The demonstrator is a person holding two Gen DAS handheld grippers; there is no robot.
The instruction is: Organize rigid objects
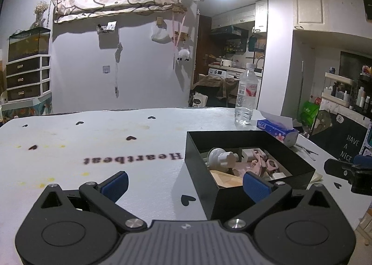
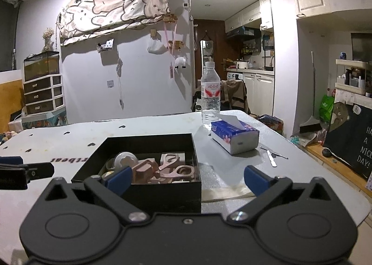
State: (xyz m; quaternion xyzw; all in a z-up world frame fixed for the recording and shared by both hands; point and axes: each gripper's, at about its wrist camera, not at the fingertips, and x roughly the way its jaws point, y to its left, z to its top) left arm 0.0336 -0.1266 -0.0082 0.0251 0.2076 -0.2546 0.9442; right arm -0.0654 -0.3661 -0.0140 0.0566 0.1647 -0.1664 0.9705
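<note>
A black open box (image 1: 223, 202) (image 2: 162, 195) stands on the white heart-print table (image 1: 93, 139). Inside it lie pink scissors (image 2: 176, 168) (image 1: 270, 165), a white round knobbed piece (image 1: 218, 155) (image 2: 125, 159) and other pink and white items. My left gripper (image 1: 186, 179) is open and holds nothing; it sits at the box's near left corner, its right finger in front of the box wall. My right gripper (image 2: 187, 173) is open wide and holds nothing; it hovers just before the box's near right corner. Each gripper also shows at the edge of the other's view.
A clear water bottle (image 2: 210, 92) (image 1: 246, 95) and a blue tissue pack (image 2: 234, 135) (image 1: 276, 131) stand behind the box at the right. Thin metal tools (image 2: 272, 156) lie near the table's right edge. A flat cloth piece (image 2: 223, 191) lies right of the box.
</note>
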